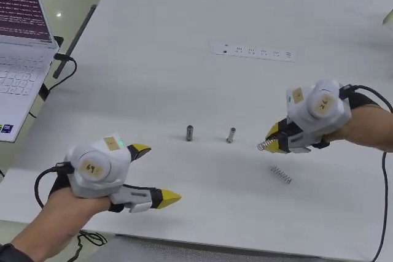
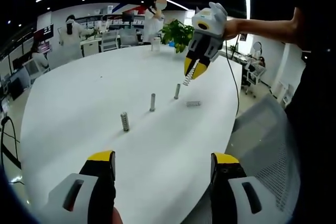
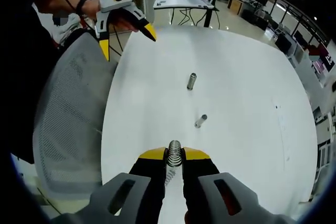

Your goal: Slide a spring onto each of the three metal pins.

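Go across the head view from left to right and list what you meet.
laptop → left gripper → sprung pin → bare pin → right gripper, jaws shut on a spring

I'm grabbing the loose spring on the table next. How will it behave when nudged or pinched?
The loose spring lies on its side on the smooth table, so a nudge would probably roll it. Its thin open coils look light and would likely squash or slip if pinched.

Three pins [image 2: 152,102], three springs [image 2: 193,103]
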Motion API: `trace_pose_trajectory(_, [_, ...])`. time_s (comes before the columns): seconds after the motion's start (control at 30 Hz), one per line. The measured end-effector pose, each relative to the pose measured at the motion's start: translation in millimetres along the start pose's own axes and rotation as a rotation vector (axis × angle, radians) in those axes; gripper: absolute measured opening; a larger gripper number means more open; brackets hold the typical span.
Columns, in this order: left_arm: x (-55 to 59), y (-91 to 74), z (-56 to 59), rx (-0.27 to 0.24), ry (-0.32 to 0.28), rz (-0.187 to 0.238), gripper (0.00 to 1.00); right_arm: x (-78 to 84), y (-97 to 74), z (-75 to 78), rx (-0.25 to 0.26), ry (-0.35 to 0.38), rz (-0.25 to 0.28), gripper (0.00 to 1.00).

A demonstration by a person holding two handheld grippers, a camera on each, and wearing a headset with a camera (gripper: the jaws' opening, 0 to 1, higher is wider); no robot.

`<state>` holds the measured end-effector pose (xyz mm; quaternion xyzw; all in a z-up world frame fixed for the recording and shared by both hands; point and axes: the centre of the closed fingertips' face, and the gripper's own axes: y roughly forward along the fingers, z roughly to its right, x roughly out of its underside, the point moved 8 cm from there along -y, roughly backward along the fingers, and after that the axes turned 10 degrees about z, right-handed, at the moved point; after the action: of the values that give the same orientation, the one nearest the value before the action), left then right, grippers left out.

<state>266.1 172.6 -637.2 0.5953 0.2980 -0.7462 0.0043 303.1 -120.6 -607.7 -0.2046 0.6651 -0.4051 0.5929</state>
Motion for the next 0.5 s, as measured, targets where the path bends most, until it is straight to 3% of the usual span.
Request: trace_pose_trajectory(0.5, [8.8, -11.9, -5.5, -0.042, -0.027, -0.005, 0.74, -13.1, 8.4, 17.3, -0.002, -0.016, -0.023, 0.08])
